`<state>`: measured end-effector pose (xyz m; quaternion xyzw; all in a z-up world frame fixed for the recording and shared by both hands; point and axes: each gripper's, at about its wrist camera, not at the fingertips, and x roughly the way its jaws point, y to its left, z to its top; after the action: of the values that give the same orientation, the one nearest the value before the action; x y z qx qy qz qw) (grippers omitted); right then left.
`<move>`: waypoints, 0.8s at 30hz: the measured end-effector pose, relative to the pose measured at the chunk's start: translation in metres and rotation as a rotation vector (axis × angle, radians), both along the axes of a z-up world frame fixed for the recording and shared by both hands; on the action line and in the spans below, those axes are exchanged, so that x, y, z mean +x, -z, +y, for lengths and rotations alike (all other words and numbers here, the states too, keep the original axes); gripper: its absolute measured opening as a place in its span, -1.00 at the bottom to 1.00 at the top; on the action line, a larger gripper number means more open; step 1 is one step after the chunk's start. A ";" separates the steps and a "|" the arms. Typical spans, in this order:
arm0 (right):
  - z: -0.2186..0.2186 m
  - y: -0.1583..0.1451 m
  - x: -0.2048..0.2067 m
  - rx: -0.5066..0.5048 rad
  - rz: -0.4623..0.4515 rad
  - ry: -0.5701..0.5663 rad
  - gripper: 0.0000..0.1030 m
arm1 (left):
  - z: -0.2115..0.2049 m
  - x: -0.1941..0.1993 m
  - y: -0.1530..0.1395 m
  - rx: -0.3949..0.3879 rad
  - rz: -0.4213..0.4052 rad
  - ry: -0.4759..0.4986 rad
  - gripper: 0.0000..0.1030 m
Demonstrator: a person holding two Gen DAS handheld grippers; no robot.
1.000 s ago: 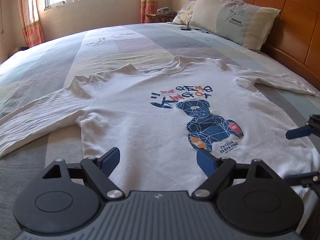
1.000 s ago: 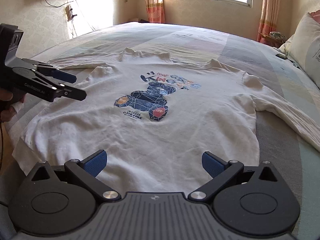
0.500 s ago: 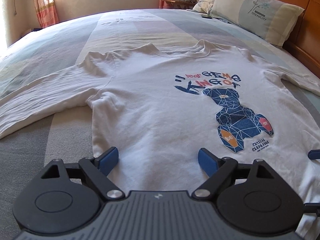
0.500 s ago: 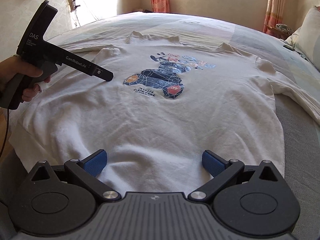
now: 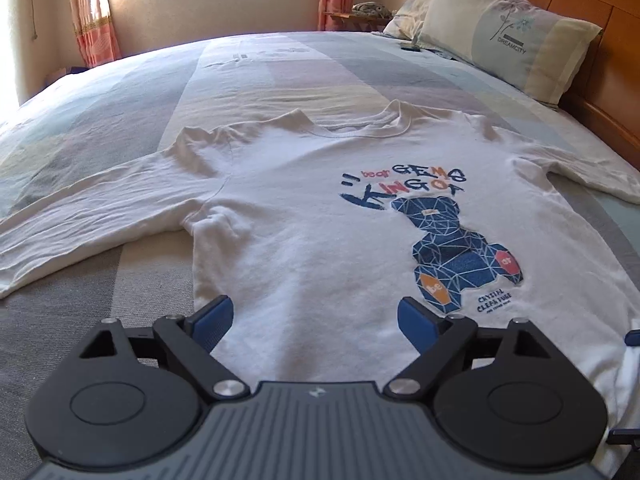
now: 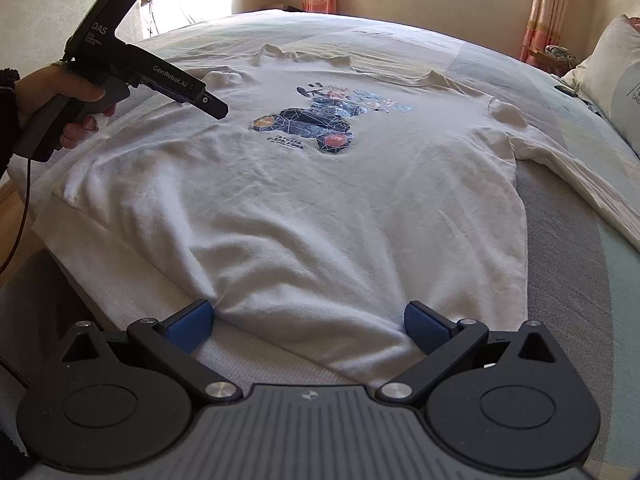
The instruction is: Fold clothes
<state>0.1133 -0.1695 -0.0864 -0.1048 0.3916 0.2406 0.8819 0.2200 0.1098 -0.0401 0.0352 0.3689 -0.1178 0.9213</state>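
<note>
A white long-sleeved shirt point(image 5: 320, 220) with a blue bear print lies front up, spread flat on the bed, sleeves out to both sides. My left gripper point(image 5: 316, 316) hovers over the shirt's lower left part. Its jaws are opening, with only flat fabric below them and nothing pinched. In the right wrist view a hand holds this left gripper point(image 6: 212, 106) above the shirt point(image 6: 320, 208). My right gripper point(image 6: 308, 316) stands open at the bottom hem, a fold of hem lying between its blue pads point(image 6: 192, 320). One tip of the right gripper point(image 5: 632, 338) shows at the left wrist view's right edge.
Pillows point(image 5: 508, 44) lean on the wooden headboard point(image 5: 600, 4) at the right. A small dark object point(image 5: 410, 48) lies by them. The bed's near edge point(image 6: 60, 264) drops away left of the hem. A cable point(image 6: 20, 220) hangs from the left gripper's handle.
The left gripper has shifted left along the shirt, the bear print now right of its jaws. The right gripper has drawn back to the hem, which now lies between its fingers.
</note>
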 end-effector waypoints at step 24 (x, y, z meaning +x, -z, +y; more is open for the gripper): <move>-0.014 -0.032 0.025 0.133 -0.070 0.076 1.00 | -0.030 -0.090 0.003 -0.051 0.062 0.098 0.77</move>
<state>0.1381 -0.1840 -0.0545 -0.0394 0.3474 0.2285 0.9086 0.1296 0.0797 -0.0430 0.0260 0.3919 -0.1734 0.9032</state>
